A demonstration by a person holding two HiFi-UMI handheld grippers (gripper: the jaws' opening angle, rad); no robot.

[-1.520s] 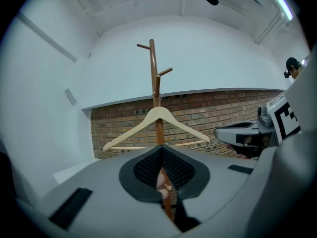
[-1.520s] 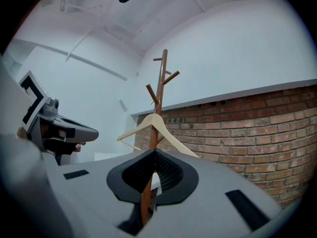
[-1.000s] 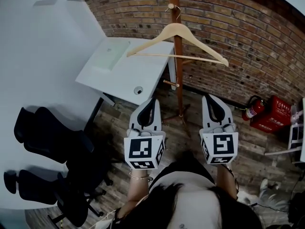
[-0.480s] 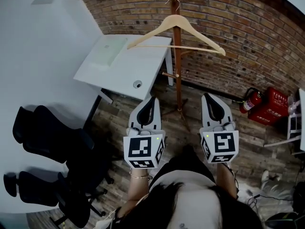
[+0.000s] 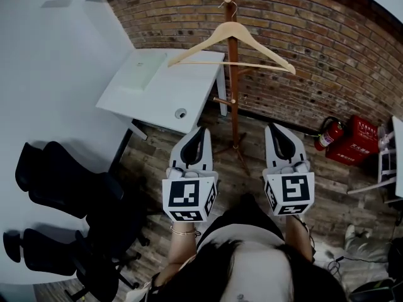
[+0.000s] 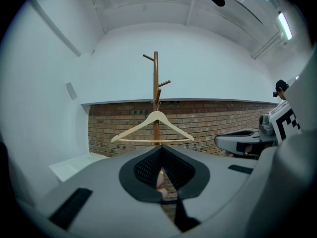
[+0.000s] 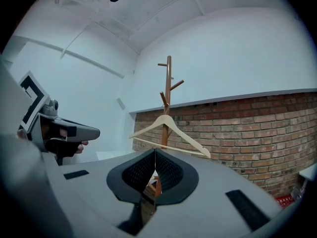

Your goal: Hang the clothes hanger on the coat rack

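Head view, looking steeply down: a person holds two grey hand-held grippers side by side and well apart, both pointing level toward a red brick wall (image 5: 308, 36). The left gripper (image 5: 200, 131) and the right gripper (image 5: 275, 128) each carry a cube with black-and-white square markers at the near end. Ahead of them and well clear of both stands a wooden coat rack (image 5: 233, 93), a slim upright pole with short pegs. A pale wooden clothes hanger (image 5: 208, 41) hangs from one of its upper pegs by a metal hook, its shoulders spread to either side of the pole and its right end a little lower. Left of the rack is a white desk (image 5: 157, 93), with black office chairs (image 5: 69, 187) nearer the person. At the right, by the wall, sit a red fire extinguisher (image 5: 330, 137) and a red box (image 5: 362, 150). In the left gripper view, the jaws are pressed together at the tips with nothing gripped, and the hanger (image 6: 156, 121) on the rack (image 6: 155, 73) shows beyond them. In the right gripper view, the jaws likewise meet with nothing gripped, facing the hanger (image 7: 166, 124) and rack (image 7: 169, 78).
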